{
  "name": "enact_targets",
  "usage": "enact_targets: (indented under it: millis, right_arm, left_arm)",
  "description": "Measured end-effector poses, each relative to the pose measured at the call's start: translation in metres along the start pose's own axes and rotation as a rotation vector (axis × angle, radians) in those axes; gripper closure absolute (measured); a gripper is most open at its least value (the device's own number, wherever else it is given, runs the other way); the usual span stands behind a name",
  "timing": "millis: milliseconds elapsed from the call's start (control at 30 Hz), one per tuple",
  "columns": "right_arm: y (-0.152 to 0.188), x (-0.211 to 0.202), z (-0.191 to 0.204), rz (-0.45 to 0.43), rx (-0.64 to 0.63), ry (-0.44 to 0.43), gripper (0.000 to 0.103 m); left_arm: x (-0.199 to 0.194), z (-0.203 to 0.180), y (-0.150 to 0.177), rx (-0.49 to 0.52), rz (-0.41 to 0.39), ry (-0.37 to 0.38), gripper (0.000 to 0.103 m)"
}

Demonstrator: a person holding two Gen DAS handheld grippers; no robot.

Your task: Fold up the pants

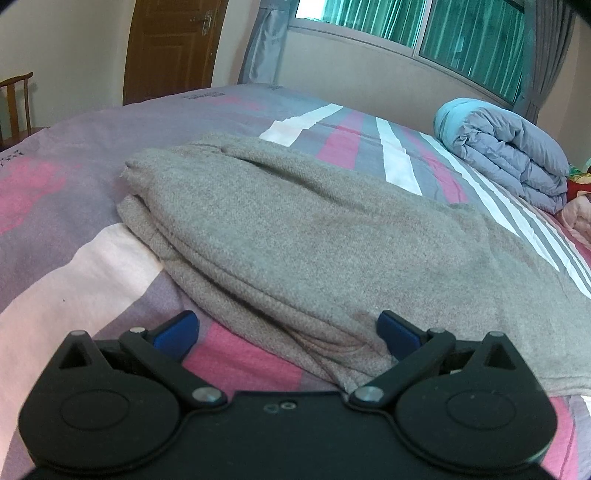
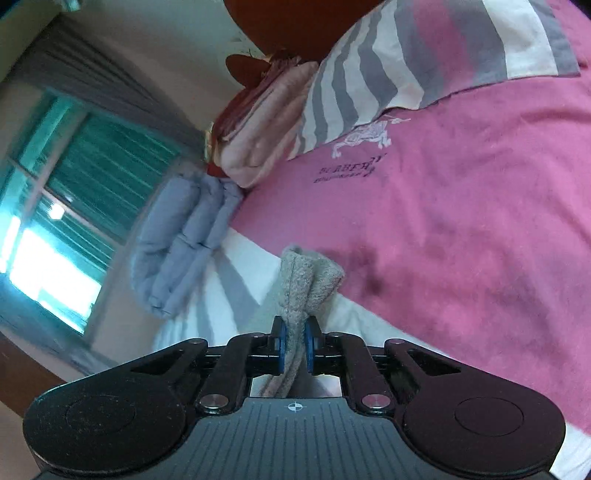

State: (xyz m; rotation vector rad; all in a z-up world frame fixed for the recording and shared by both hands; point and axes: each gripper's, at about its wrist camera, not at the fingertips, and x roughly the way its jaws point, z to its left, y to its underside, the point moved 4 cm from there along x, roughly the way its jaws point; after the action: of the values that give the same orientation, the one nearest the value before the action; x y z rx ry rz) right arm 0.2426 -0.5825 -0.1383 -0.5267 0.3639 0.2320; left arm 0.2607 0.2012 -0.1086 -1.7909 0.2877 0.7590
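Bedroom walls, a brown wooden door (image 1: 173, 48) and a window with green blinds (image 1: 443, 33) frame a bed (image 1: 55, 206) covered in a sheet of pink, grey and white stripes. Grey knitted pants (image 1: 295, 236) lie folded in layers across the middle of the bed, running from the upper left toward the lower right, where the fabric is cut off by the frame edge. A rolled blue-grey quilt (image 1: 517, 155) sits at the far right near the window, with something pink and red half hidden behind it.

At the bottom of the left wrist view, the left hand-held gripper (image 1: 288, 332) is spread wide. One blue fingertip sits over the bare sheet, the other right at the near edge of the pants; whether it touches the cloth is hard to tell.

The right wrist view is rolled sideways and slightly blurred, so the window appears at the left and the pink sheet at the right. Its right hand-held gripper (image 2: 294, 349) is pressed together on a bunched fold of the pants (image 2: 306, 280), which stands up between the blue pads (image 2: 281, 347) and trails back under the gripper body, out of sight. A striped pillow (image 2: 424, 55) and folded pink bedding (image 2: 266, 125) lie beyond, partly cut off.
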Motion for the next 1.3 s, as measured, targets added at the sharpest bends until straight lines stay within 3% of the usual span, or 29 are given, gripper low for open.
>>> enact_targets:
  millis: [67,200,300,533,633,733,833,1033,1133,1300]
  right_arm:
    - [0.008,0.017,-0.020,0.072,0.027,0.086,0.093]
    - [0.012,0.015,-0.026,0.063,0.044,0.064,0.092]
    - [0.014,0.010,-0.031,0.053,0.079,0.035,0.086]
    - [0.008,0.023,-0.026,0.071,0.078,0.075,0.086]
    - [0.007,0.019,0.002,0.048,-0.042,0.107,0.090]
    - [0.009,0.006,0.047,-0.001,-0.164,0.057,0.090]
    - [0.026,0.004,0.105,-0.011,-0.291,-0.020,0.090]
    - [0.096,0.016,0.207,0.040,-0.472,-0.166,0.090]
    - [0.152,0.027,0.251,0.106,-0.558,-0.240,0.090]
    - [0.280,0.050,0.294,0.340,-0.688,-0.346,0.090]
  left_arm:
    - [0.000,0.000,0.000,-0.001,-0.001,0.001,0.005]
    - [-0.001,0.000,0.001,-0.004,-0.006,0.004,0.005]
    - [-0.001,0.001,0.001,-0.003,-0.014,0.005,0.005]
    - [-0.002,0.003,-0.002,-0.012,-0.008,0.025,0.005]
    - [-0.019,0.011,-0.012,-0.049,-0.058,0.025,0.008]
    - [-0.034,0.023,-0.018,-0.060,-0.105,-0.004,0.008]
    - [-0.043,0.039,-0.021,-0.085,-0.101,-0.007,0.008]
    - [-0.058,0.072,-0.012,-0.139,-0.094,-0.007,0.008]
    - [-0.062,0.085,-0.002,-0.151,-0.086,-0.015,0.008]
    - [-0.070,0.092,0.006,-0.124,-0.086,-0.017,0.008]
